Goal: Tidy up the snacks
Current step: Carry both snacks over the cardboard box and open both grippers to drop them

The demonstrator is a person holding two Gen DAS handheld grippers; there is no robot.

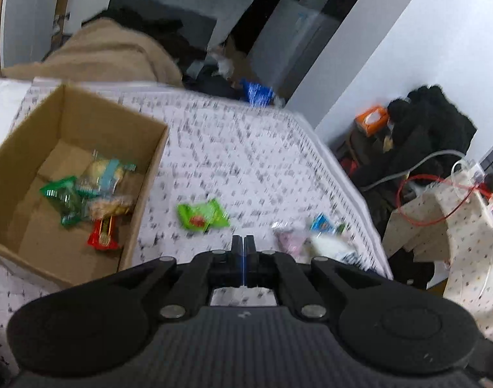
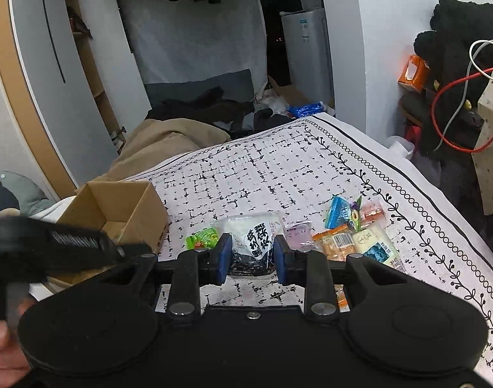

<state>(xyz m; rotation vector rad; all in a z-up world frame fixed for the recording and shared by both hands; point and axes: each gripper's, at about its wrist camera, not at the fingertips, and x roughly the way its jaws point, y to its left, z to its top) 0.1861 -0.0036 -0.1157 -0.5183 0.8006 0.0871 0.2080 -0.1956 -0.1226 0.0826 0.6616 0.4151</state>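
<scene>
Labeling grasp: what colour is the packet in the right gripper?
White and black packet, best in right wrist view.

Black tongs, blue pads, silver pivot screws, ribbed housing.

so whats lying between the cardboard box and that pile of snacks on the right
One lime-green snack packet lies alone on the patterned cloth between the cardboard box and the snack pile; otherwise that stretch is bare. The left wrist view shows it best.
</scene>
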